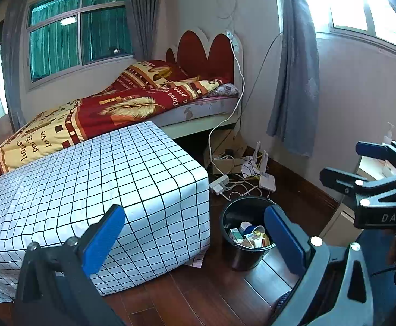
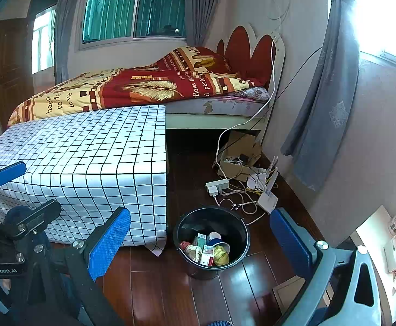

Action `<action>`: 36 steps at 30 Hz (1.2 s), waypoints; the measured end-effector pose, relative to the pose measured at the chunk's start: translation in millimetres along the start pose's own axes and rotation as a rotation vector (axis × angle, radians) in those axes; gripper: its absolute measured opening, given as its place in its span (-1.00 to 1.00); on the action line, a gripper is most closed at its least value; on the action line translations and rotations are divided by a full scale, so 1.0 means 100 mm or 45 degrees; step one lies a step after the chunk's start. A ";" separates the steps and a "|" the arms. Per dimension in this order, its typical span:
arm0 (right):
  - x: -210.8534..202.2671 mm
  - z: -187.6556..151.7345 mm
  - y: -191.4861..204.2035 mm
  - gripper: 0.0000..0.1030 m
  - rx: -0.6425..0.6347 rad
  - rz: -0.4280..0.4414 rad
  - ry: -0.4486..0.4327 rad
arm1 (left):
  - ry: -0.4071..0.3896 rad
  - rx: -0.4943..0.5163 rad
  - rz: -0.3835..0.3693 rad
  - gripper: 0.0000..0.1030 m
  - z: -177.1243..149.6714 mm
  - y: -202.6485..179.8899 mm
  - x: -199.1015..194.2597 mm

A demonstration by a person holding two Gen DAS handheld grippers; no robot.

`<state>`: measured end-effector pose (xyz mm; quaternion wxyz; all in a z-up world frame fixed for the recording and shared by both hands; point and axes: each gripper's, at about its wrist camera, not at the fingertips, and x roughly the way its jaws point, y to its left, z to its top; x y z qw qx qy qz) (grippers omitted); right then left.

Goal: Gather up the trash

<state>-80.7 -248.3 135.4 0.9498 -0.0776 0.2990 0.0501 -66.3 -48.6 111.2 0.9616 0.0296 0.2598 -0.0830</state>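
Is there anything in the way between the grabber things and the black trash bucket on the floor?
Nothing visible. Both the left gripper and right gripper hang open above the round black plastic bucket, with only bare wooden floor around it.

I see a round black plastic bin (image 2: 211,241) standing upright on the dark wooden floor, just beside the corner of the grid-patterned cloth. Inside lies mixed trash (image 2: 209,250): a blue-and-white paper cup on its side, small cartons, crumpled yellowish wrappers, heaped toward the near wall.
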 end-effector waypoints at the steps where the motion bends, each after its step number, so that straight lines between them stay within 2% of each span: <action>1: 0.00 0.00 0.00 1.00 0.001 0.000 0.000 | 0.000 -0.001 -0.001 1.00 0.00 0.00 0.00; 15: 0.01 -0.03 0.01 1.00 -0.001 -0.007 0.001 | 0.000 0.004 -0.010 1.00 0.00 -0.02 0.00; 23: 0.01 -0.03 0.03 1.00 -0.003 -0.014 -0.001 | 0.003 0.016 -0.053 1.00 0.00 -0.03 -0.01; 36: -0.01 -0.01 0.02 1.00 0.001 -0.024 -0.012 | -0.056 0.001 -0.070 1.00 0.02 0.03 -0.02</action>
